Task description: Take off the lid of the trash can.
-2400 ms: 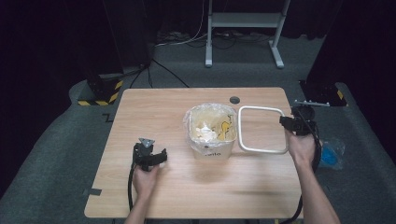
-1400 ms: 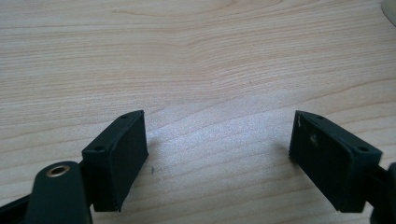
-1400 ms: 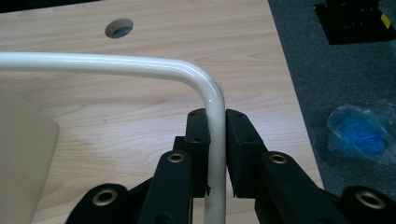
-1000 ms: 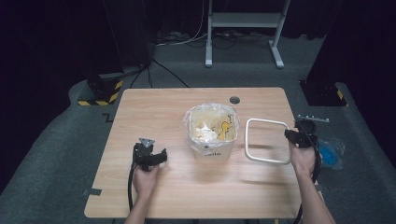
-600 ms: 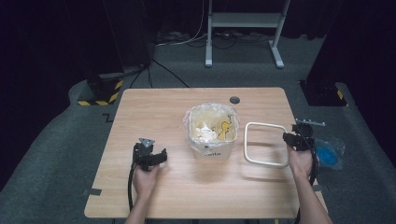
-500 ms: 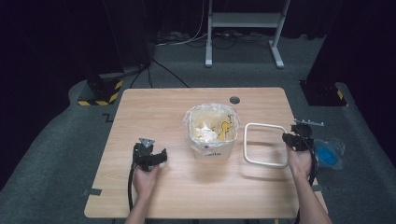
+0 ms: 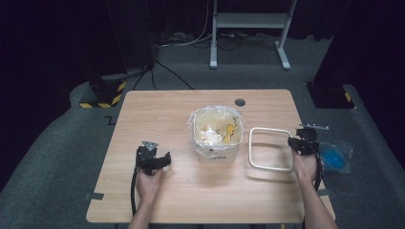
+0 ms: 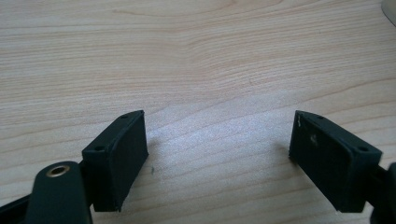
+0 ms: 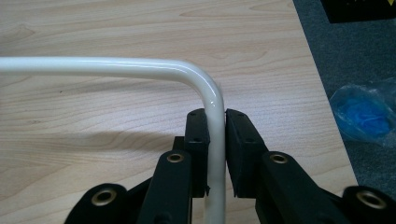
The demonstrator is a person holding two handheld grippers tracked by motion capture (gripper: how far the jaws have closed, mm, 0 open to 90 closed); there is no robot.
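High view, L to R. Lower left of centre: left gripper (image 7: 153, 160), black two-jaw tongs in the person's left hand (image 7: 149, 183), resting low on the light wooden table (image 7: 157, 109). In the left gripper view its jaws stand wide apart w/ nothing but bare wood grain between them; empty.

Centre: small cream plastic waste bin (image 7: 217, 138) lined w/ a clear bag, crumpled white paper and yellow scraps inside. It stands upright, well apart from the left tongs.

Right of centre, just beside the bin: cream-white rounded-rectangle ring of glossy tube (image 7: 271, 149), prob. the bin's bag-retaining rim, lying flat or nearly so on the table; whether the held side is lifted cannot be told.

Right edge: right gripper (image 7: 300, 142), held in the right hand (image 7: 305, 164), clamped on the ring's right-hand side. In the right gripper view (image 9: 215, 154) the jaws are nearly closed, pads pressing both sides of the tube (image 9: 212, 107) just below a rounded corner.

Far right, off the table on the grey floor: blue item in a clear plastic bag (image 7: 334, 156).

Handling (judgement): ring looks light, stiff, smooth, so likely slippery and apt to swivel in a one-point pinch. Best hold is on a straight run near a corner, as here; a second grip on the opposite side would steady it for seating over the bin mouth.
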